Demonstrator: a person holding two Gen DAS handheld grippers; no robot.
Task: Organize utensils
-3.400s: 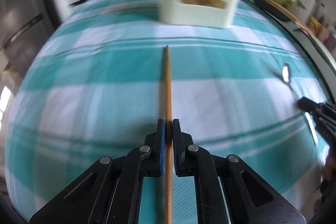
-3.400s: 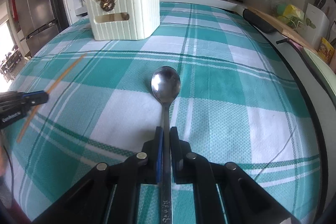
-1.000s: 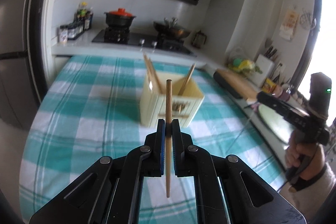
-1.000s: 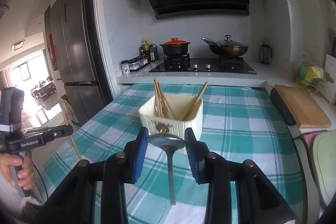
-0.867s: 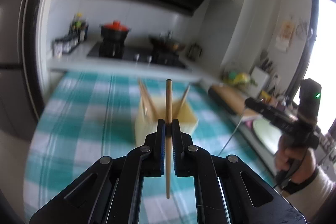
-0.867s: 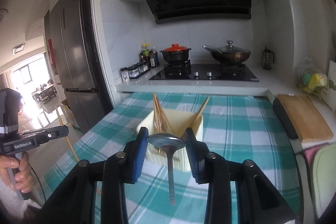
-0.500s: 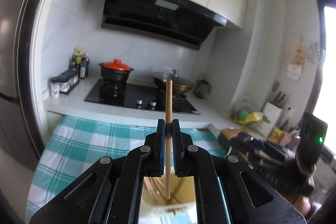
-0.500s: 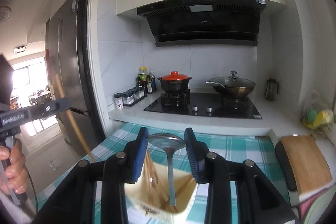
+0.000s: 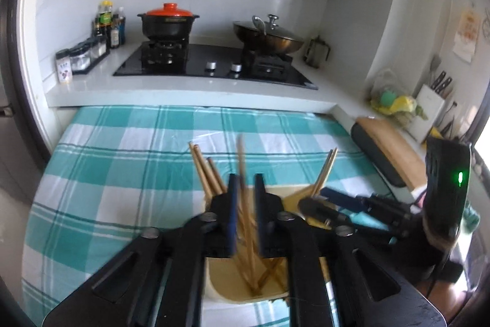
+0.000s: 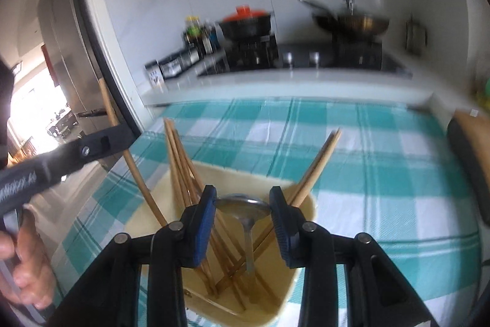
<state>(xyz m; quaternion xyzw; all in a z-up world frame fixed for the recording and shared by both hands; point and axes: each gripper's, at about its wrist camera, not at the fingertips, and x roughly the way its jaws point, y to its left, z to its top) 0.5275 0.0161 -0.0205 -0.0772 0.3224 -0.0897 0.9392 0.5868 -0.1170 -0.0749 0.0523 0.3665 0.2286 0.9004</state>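
Left wrist view: left gripper (image 9: pixel 245 189) parted, blurred wooden chopstick (image 9: pixel 243 173) loose between, dropping into cream plastic utensil holder (image 9: pixel 214 281).

Right wrist view: right gripper (image 10: pixel 242 204) wide around steel spoon (image 10: pixel 243 209), handle inside holder. Drop-off step; next, lift both clear.
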